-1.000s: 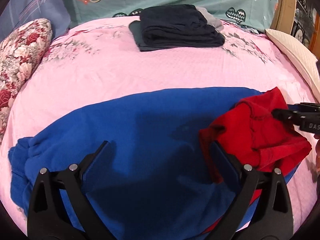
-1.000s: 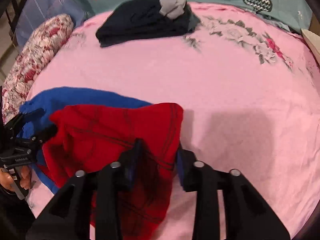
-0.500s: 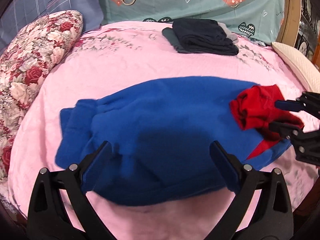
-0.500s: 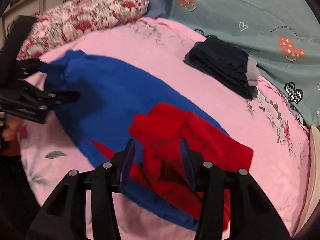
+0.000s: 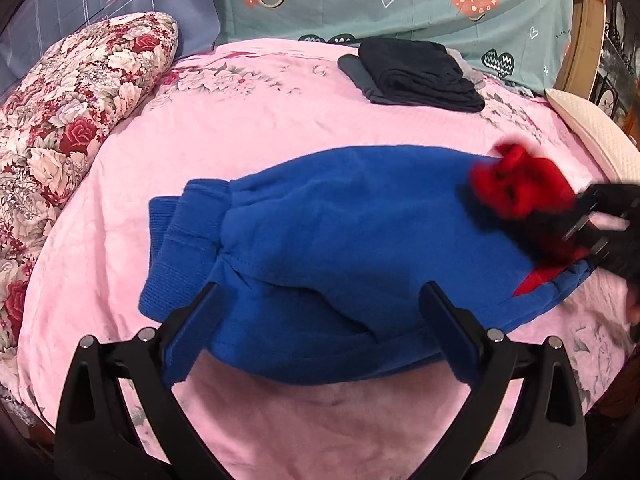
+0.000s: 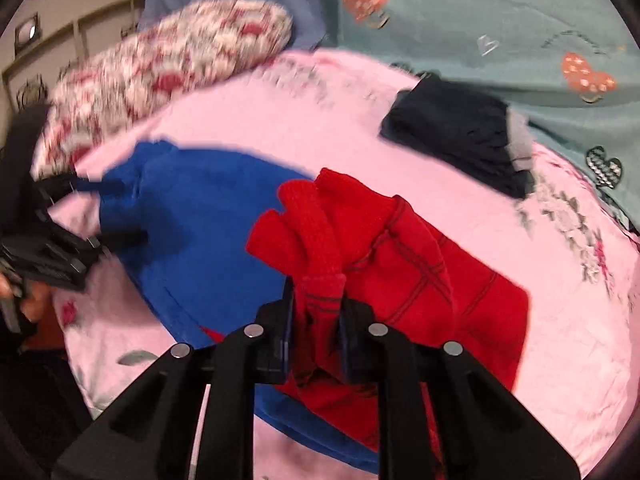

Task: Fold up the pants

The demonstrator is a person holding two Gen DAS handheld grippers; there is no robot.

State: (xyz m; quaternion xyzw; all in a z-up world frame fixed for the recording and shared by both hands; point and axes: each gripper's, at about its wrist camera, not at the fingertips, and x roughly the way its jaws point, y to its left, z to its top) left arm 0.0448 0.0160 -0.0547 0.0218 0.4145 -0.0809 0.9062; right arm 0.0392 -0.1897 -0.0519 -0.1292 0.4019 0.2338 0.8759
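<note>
Since a second ago the left gripper (image 5: 320, 320) has let go and backed away, jaws wide and empty, so the blue pants (image 5: 340, 240) lie flat on the pink bed (image 5: 240, 128) (first fold seems made); the right gripper (image 6: 316, 312) stays clamped on the red garment (image 6: 360, 240)

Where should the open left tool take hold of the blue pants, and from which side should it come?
Probably at the ribbed cuffs, the left end of the blue pants. There the cloth is bunched into a thick edge lying free on the pink bedcover. The left tool would come from that open left side, level with the bed. The right tool already grips the red end.
</note>
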